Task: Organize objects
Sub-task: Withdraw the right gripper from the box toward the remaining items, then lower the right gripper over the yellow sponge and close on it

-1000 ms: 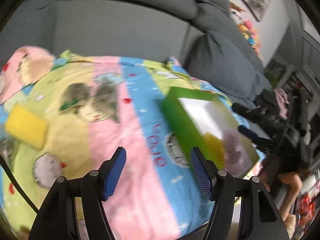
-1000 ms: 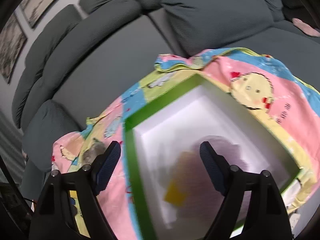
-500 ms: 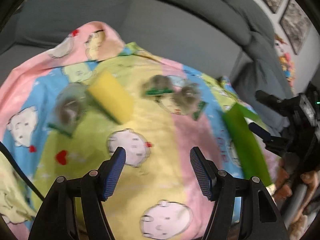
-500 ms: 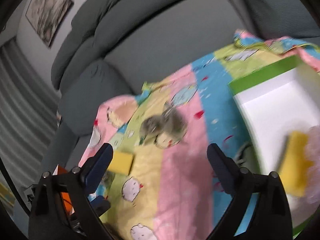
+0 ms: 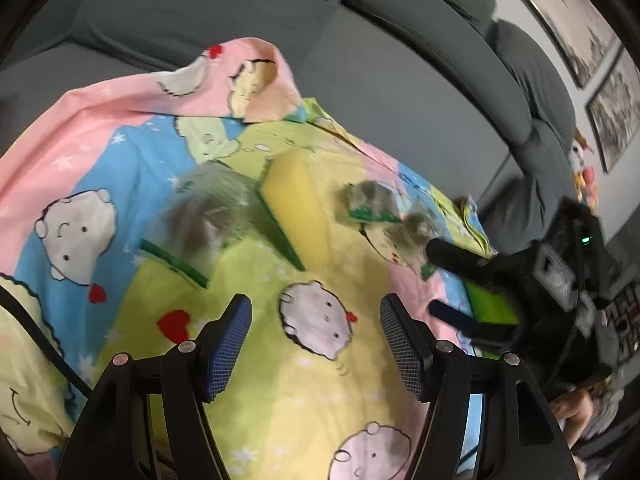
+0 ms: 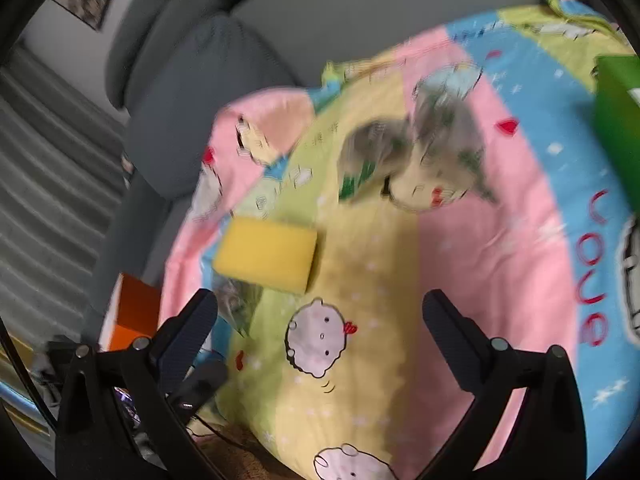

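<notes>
While the yellow sponge lies on the cartoon blanket ahead of both tools, a blurred grey packet sits just left of it. Two more packets lie farther right, near the green box. Left gripper and right gripper hover above the blanket, jaws wide apart, holding nothing.

The left gripper is matte black plastic, its two fingers faced with blue cross-hatched pads and fixed by round silver screws. The right gripper is equally black, with darker navy pads, matching silver screws, and thin black cables nearby.
</notes>
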`<state>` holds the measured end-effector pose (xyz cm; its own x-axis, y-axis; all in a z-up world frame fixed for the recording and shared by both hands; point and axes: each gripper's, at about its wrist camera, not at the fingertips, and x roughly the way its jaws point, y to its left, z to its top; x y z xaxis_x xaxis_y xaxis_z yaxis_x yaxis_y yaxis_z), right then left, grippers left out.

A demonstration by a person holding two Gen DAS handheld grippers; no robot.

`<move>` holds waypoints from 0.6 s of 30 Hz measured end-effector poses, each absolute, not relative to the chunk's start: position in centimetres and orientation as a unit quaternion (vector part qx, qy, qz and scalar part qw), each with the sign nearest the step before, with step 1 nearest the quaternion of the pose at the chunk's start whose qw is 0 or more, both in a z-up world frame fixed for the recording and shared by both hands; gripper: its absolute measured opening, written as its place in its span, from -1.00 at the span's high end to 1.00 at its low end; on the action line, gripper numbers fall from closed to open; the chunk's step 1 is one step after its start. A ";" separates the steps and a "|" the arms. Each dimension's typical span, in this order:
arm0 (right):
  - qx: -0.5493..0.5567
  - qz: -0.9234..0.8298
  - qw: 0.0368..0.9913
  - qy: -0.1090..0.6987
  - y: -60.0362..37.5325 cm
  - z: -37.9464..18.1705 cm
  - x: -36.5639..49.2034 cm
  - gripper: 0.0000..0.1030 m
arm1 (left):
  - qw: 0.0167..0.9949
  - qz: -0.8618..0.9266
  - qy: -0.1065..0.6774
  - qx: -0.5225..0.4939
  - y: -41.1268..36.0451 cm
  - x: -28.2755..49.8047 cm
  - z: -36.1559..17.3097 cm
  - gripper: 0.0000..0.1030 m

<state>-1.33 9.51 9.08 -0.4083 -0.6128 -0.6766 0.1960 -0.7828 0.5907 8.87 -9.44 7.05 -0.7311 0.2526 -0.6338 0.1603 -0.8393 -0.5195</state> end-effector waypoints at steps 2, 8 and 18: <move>0.494 -0.806 0.249 -0.209 8.3 8.7 -2.0 -0.99 | 0.022 0.882 -0.298 -0.365 -10.4 8.8 6.9 -0.29; 0.519 -0.798 0.237 -0.195 4.8 7.9 -4.2 -0.99 | 0.011 0.876 -0.317 -0.363 -11.9 8.7 6.7 -0.29; 0.535 -0.804 0.207 -0.157 0.8 7.7 -6.4 -0.99 | -0.017 0.864 -0.346 -0.367 -14.6 8.7 5.9 -0.29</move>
